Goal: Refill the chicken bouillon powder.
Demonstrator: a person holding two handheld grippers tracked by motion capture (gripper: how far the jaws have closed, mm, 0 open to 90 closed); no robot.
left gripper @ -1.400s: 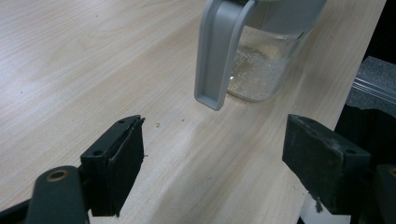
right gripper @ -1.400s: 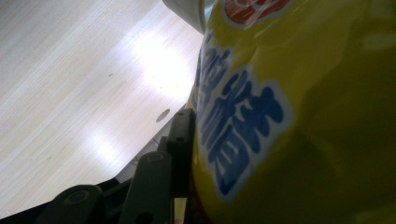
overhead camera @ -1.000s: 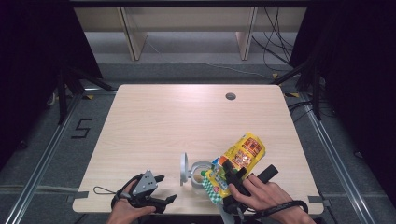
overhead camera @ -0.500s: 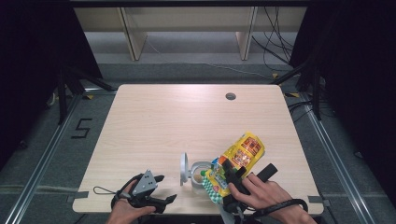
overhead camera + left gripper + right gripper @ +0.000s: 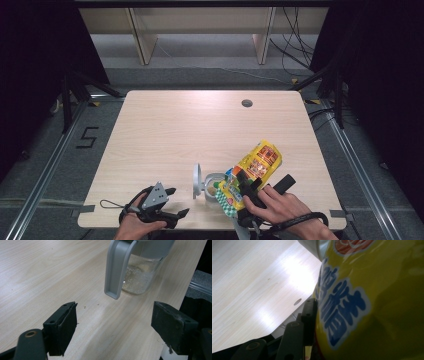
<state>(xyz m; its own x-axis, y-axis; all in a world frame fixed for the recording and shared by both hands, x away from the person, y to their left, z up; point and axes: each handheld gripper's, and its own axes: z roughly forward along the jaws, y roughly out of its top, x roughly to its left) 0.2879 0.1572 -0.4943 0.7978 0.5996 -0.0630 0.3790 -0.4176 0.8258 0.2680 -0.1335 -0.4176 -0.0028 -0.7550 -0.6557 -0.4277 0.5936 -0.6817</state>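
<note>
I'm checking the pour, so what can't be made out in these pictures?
- Jar mouth: high view, covered by the yellow bag.
- Right gripper: right gripper view, far jaw hidden behind the bag.
- Jar top: left gripper view, cut off by the upper edge.
- Bag print: high view, too small to read.

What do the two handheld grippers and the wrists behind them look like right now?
Both are black. The left gripper carries a grey three-cornered plate on top and trails a thin black cable loop; its blocky rectangular pads show screw holes. The right gripper has a black grip, and a dark strap circles that wrist. Forearms are bare, no sleeves.
</note>
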